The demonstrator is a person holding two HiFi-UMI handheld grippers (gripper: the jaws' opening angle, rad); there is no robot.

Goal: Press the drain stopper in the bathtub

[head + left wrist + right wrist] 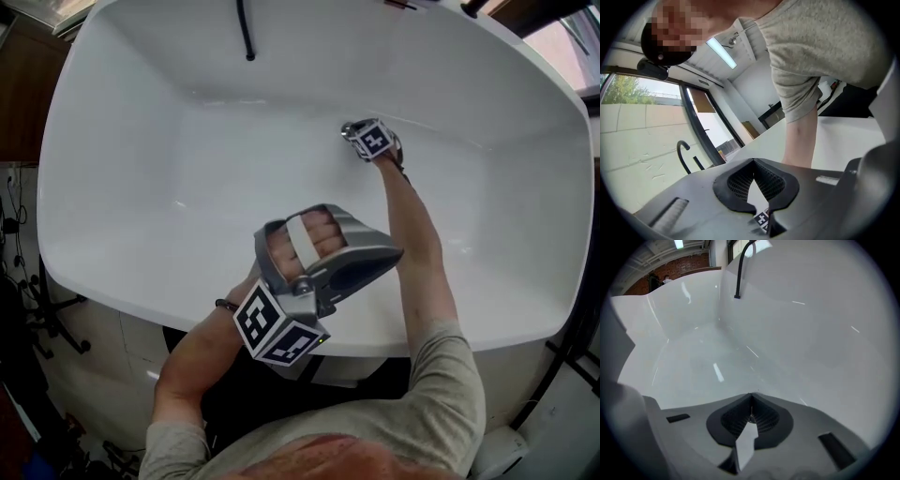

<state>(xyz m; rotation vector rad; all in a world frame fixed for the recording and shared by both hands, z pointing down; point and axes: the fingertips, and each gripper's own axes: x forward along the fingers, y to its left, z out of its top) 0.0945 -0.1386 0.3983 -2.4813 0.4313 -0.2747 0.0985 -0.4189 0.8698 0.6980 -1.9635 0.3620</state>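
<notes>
The white bathtub (187, 169) fills the head view. My right gripper (366, 142) is reached deep into it, down by the tub floor at the far right, with its marker cube (373, 139) facing up. In the right gripper view the jaws are shut, tips meeting at the right gripper (751, 395) over bare white tub wall. The drain stopper is not visible; the gripper covers the spot under it. My left gripper (370, 258) is held above the near rim, shut and empty. In its own view the left gripper (753, 160) points at the person's right arm (800, 140).
A black curved spout (246, 33) hangs over the tub's far edge, also seen as the spout (740, 273) in the right gripper view. The tub's near rim (450, 333) runs under my arms. Cables and stand legs (37, 309) lie on the floor at the left.
</notes>
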